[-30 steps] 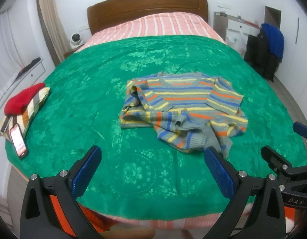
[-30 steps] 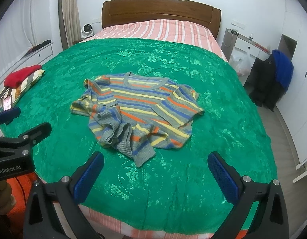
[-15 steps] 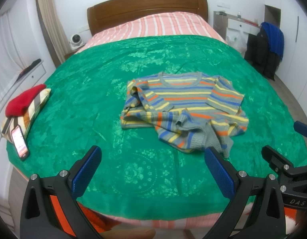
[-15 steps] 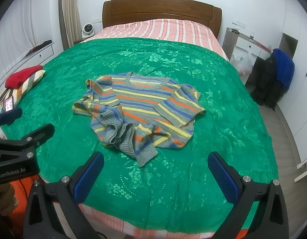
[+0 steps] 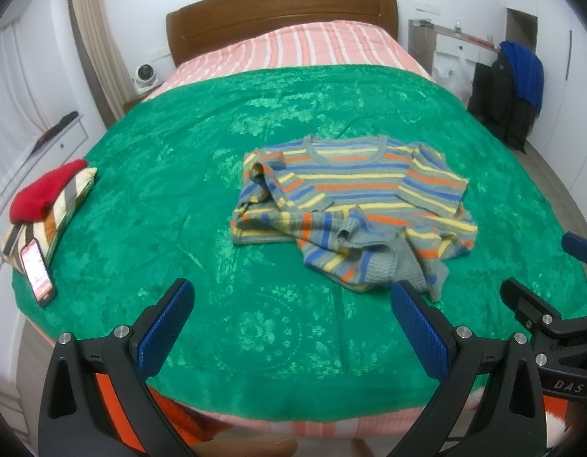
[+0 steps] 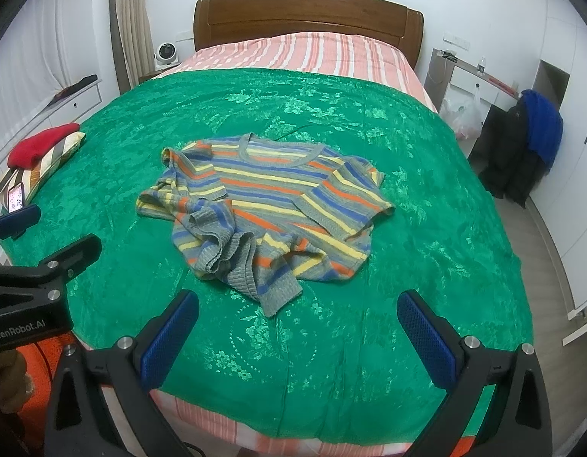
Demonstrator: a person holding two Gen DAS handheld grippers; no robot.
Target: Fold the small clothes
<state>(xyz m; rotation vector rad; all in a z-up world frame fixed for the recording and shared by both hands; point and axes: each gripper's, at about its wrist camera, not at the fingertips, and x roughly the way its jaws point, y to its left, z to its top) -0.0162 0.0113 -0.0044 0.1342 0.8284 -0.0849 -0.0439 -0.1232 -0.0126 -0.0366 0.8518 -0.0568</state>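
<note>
One green bedspread (image 5: 149, 205) covers striped bed (image 6: 301, 47).

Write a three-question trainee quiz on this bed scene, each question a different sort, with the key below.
1. True or false: the striped sweater lies spread out perfectly flat on the green bedspread.
2. Multiple choice: the left gripper and right gripper are (A) both open and holding nothing, (B) both shut on the sweater, (C) one open, one shut.
3. Fill in: a red garment rests on a striped folded item at the bed's left edge, and next to that pile lies a ____.

Key
1. False; its lower part is bunched and a sleeve is folded over.
2. A.
3. phone, screen lit.
</note>
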